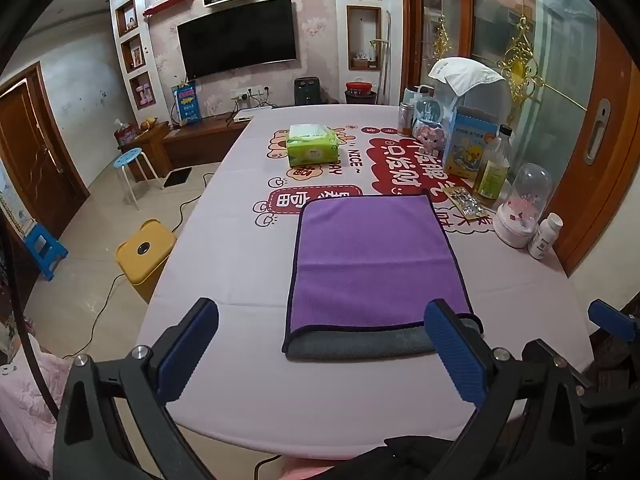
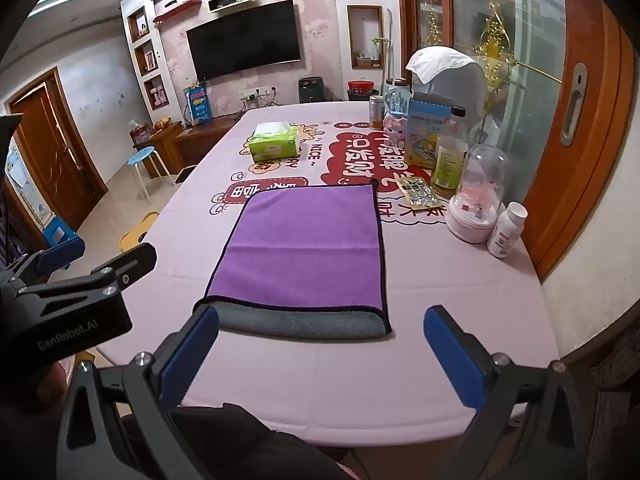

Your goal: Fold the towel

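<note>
A purple towel (image 1: 372, 260) with a dark hem lies flat on the pink tablecloth (image 1: 240, 264), folded over so its grey underside (image 1: 360, 346) shows along the near edge. It also shows in the right wrist view (image 2: 308, 252). My left gripper (image 1: 320, 348) is open and empty, held above the table's near edge just in front of the towel. My right gripper (image 2: 320, 352) is open and empty, also just short of the towel's near edge. The left gripper's body (image 2: 68, 304) shows at the left of the right wrist view.
A green tissue box (image 1: 314, 146) sits farther back. Along the right edge stand a glass dome (image 1: 522, 208), a white pill bottle (image 1: 544, 236), an oil bottle (image 1: 494, 164), a blister pack (image 1: 468, 202), a blue box (image 1: 470, 148) and jars. A yellow stool (image 1: 144, 252) stands left of the table.
</note>
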Tool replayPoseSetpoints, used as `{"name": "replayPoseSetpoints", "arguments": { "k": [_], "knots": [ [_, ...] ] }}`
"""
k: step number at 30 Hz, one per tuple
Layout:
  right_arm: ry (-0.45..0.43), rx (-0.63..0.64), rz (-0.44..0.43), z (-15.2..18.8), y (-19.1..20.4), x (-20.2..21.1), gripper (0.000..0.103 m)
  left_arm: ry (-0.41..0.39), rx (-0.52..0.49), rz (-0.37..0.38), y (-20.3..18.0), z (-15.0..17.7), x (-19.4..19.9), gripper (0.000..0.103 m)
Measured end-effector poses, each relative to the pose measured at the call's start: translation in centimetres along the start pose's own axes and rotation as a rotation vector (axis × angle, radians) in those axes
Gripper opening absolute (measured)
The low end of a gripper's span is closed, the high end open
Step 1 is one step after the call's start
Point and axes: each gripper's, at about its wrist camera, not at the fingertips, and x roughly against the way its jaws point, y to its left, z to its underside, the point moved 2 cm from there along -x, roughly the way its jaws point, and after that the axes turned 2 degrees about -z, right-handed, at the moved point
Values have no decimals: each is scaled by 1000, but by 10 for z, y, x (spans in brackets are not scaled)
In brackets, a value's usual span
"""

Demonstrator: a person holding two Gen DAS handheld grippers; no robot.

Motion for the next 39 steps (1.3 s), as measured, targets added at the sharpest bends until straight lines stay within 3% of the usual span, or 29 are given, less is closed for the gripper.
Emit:
{"name": "replayPoseSetpoints", "arguments": {
  "k": [39],
  "knots": [
    [2,-4,-6,3,-6,4,103,12,-4,-2,-10,4,-7,102]
  ]
}}
